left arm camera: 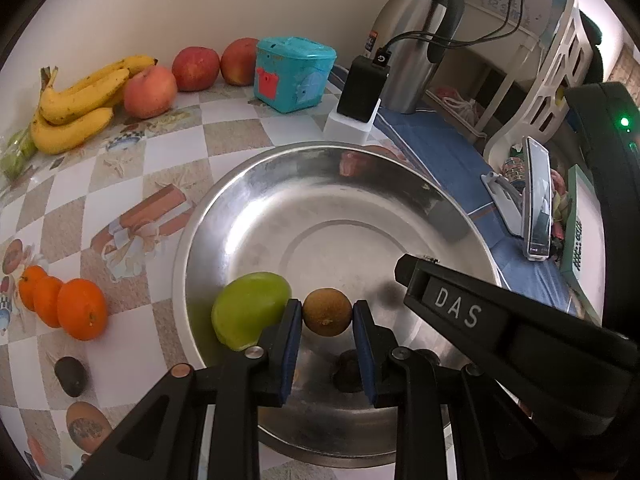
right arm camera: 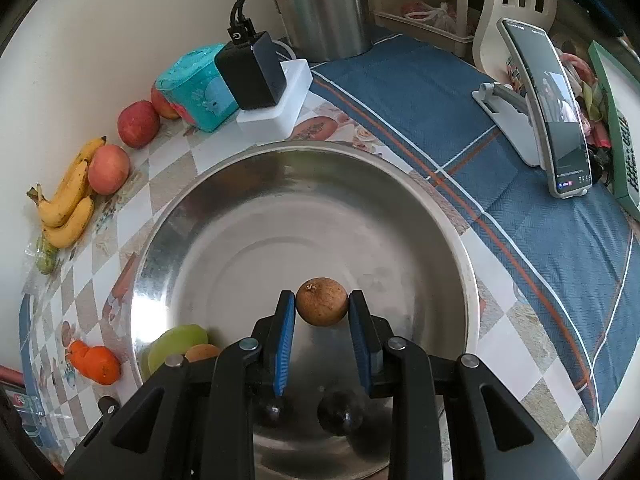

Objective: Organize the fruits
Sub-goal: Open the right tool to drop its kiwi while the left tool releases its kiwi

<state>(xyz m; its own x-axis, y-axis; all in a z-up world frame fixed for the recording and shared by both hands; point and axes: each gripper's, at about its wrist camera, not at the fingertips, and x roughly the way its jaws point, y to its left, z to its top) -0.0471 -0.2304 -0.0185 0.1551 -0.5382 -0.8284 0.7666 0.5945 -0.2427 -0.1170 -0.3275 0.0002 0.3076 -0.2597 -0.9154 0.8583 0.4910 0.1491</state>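
A steel bowl (left arm camera: 240, 200) (right arm camera: 400, 184) sits on the checked tablecloth. My left gripper (left arm camera: 327, 314) is shut on a small brown round fruit (left arm camera: 327, 312) and holds it above the bowl, next to a green mango (left arm camera: 250, 310) lying in the bowl. My right gripper (right arm camera: 322, 302) is shut on another small brown round fruit (right arm camera: 322, 301) above the bowl's middle. The right gripper's body (left arm camera: 500, 320) shows in the left wrist view. The mango (right arm camera: 176, 344) and the left gripper's brown fruit (right arm camera: 204, 352) show at lower left in the right wrist view.
Bananas (left arm camera: 76, 104), three apples (left arm camera: 150, 92) and a teal box (left arm camera: 294, 72) line the wall. Oranges (left arm camera: 80, 308) and a dark avocado (left arm camera: 70, 376) lie left of the bowl. A charger (left arm camera: 362, 88), steel flask (left arm camera: 416, 40) and phone on a stand (right arm camera: 560, 120) stand behind.
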